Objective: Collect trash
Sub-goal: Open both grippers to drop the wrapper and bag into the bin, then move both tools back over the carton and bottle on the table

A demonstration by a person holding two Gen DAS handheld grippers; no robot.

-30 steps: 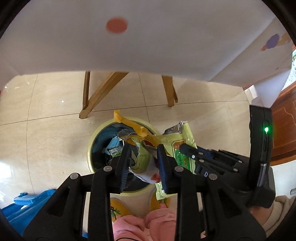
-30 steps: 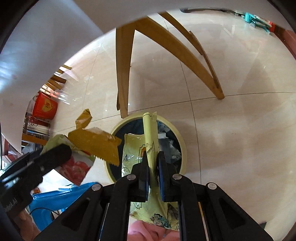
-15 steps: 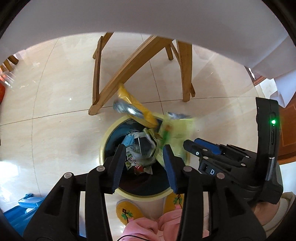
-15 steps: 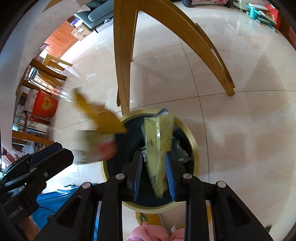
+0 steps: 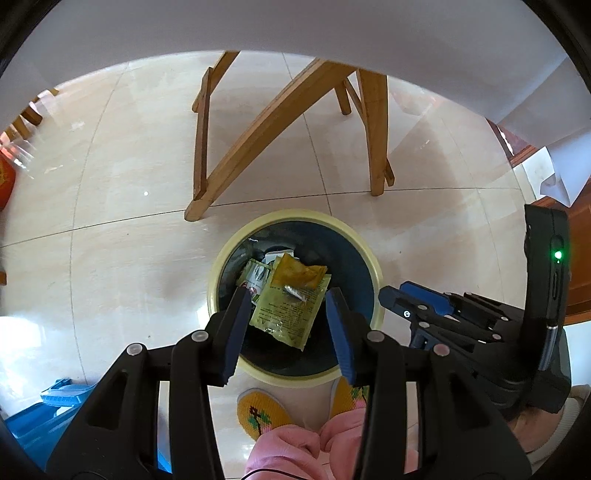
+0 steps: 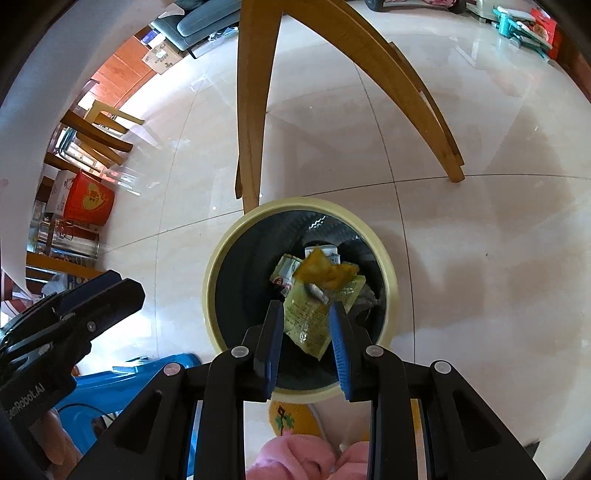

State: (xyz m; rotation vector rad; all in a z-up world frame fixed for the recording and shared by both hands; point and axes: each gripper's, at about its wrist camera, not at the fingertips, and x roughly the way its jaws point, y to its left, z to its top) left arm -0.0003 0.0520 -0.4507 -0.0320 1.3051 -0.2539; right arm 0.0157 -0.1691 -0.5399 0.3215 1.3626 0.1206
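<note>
2 handheld grippers hang over a round waste bin [image 5: 371, 266] with a pale yellow rim and a dark liner, standing on glossy cream floor tiles [image 5: 110, 206]. The left gripper [image 5: 284, 321] has its blue-padded fingers spread wide with nothing between them; through the gap the left wrist view looks straight down into the bin. The right gripper [image 6: 306, 332] is likewise parted and empty — its fingertips frame the bin's near side.

Inside the bin, the trash lies in a loose heap: a pale green snack wrapper [image 5: 286, 314] on top toward the near side, a crumpled mustard-yellow wrapper [image 5: 299, 275] overlapping its far edge, a small silvery scrap [image 5: 293, 291] where the 2 meet, and a white-and-red packet [image 5: 255, 277] tucked to the left of them. In the right wrist view the same green wrapper [image 6: 314, 317] and yellow wrapper [image 6: 325, 271] sit between the fingers.

Beyond the bin rise slanted wooden table legs [image 5: 266, 122] under a white tablecloth [image 5: 295, 26]. Just on the near side of the bin, yellow embroidered slippers [image 5: 264, 413] and pink trouser legs [image 5: 291, 450] of the person show — a blue plastic stool [image 6: 122, 384] stands left of the bin.
</note>
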